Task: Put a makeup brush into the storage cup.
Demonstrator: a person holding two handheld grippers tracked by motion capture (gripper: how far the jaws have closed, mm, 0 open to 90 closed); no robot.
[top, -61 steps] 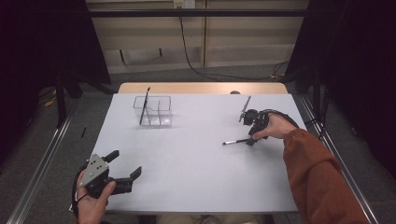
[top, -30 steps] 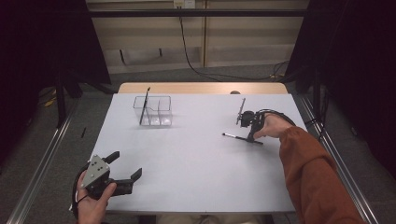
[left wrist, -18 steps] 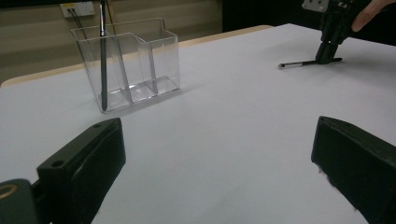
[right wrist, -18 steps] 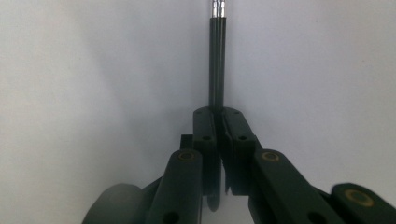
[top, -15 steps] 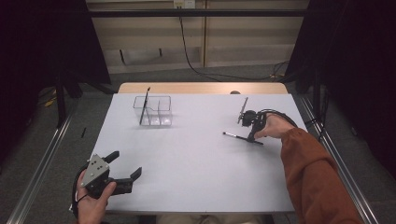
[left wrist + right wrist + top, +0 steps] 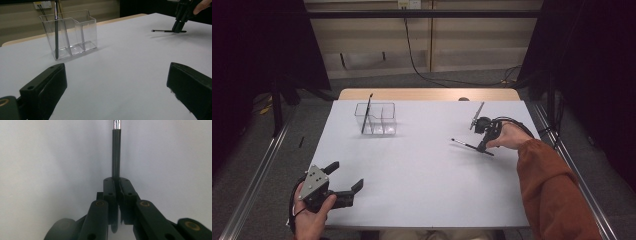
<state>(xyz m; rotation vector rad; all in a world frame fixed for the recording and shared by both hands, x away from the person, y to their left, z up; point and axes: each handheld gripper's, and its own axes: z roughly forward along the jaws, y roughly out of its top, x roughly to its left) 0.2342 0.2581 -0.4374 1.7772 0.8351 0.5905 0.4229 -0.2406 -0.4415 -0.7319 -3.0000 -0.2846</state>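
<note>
My right gripper [image 6: 482, 147] is at the table's right side, pointing down and shut on a thin black brush [image 6: 466, 145]. The brush sticks out to the left, roughly level, just above the white tabletop [image 6: 422, 170] with its shadow under it. In the right gripper view the jaws [image 6: 117, 181] pinch the black handle [image 6: 116, 152], which runs up to a silver ferrule. My left gripper [image 6: 347, 175] rests at the near left corner, open, with nothing between its jaws [image 6: 116, 75]. A clear divided holder [image 6: 379, 120] at the back left holds another dark brush [image 6: 367, 114].
The holder [image 6: 75, 35] has several compartments, with the brush [image 6: 56, 32] leaning in the leftmost one as the left gripper view shows it. A wooden strip [image 6: 427, 94] borders the table's far edge. Dark curtains and floor rails flank both sides.
The right gripper has shifted slightly away with the brush, whose free end has swung from pointing near-left to far-left. The left gripper has stayed put.
</note>
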